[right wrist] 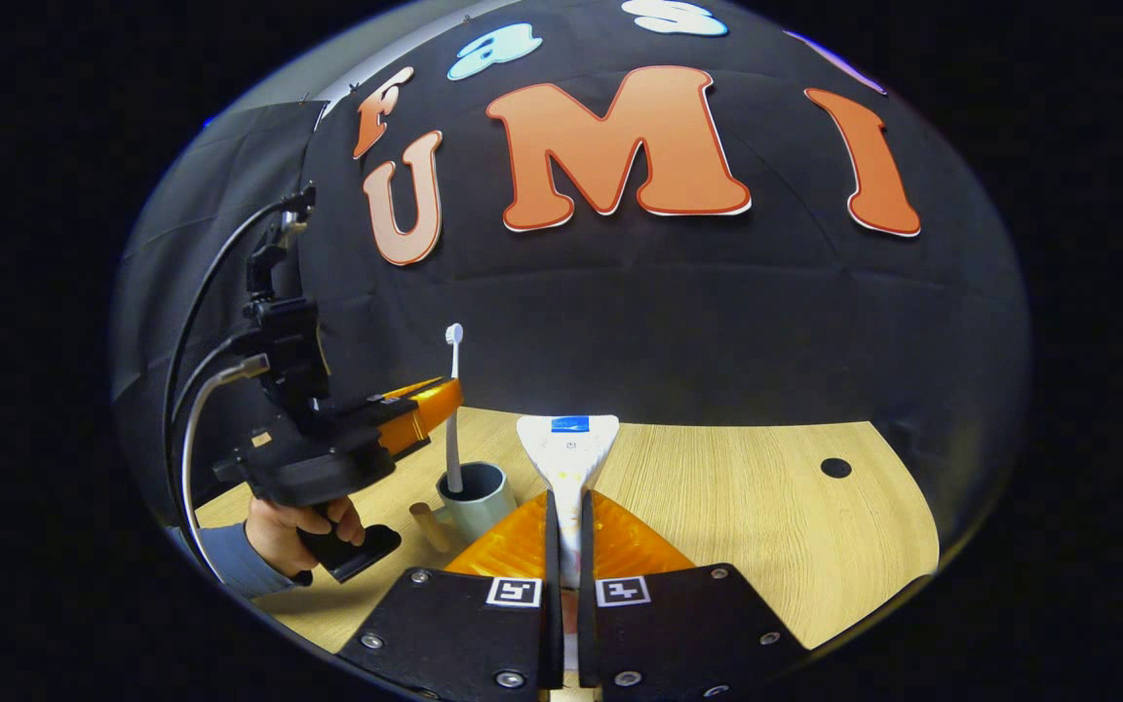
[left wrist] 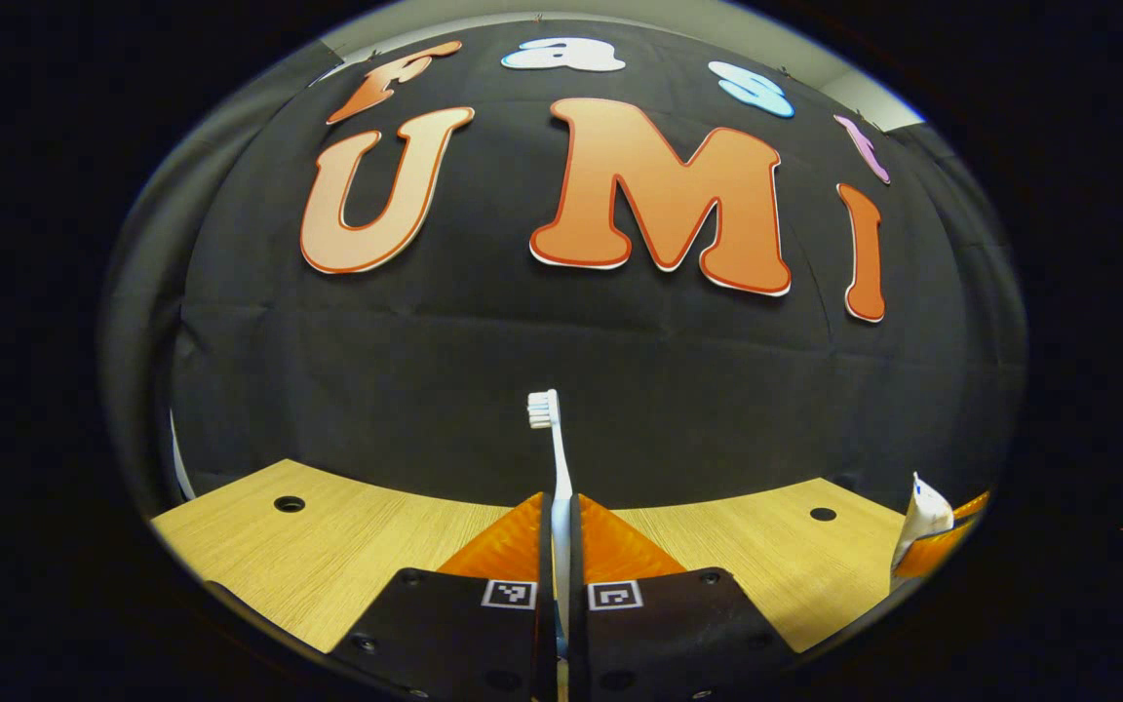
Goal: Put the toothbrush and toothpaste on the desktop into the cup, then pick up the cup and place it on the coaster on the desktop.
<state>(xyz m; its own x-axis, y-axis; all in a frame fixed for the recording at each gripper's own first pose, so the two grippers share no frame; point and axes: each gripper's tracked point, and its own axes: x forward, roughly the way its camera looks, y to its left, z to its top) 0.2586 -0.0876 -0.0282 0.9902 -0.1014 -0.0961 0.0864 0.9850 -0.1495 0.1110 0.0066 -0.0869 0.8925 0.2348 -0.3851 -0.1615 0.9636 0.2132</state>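
Gripping the toothbrush [right wrist: 453, 409] upright, the left claw [right wrist: 430, 405] hangs directly over the cup [right wrist: 477, 499]; the right claw [right wrist: 567, 526] clamps the toothpaste [right wrist: 568, 453] nearby.

Both grippers' jaws closed, each gripping something.
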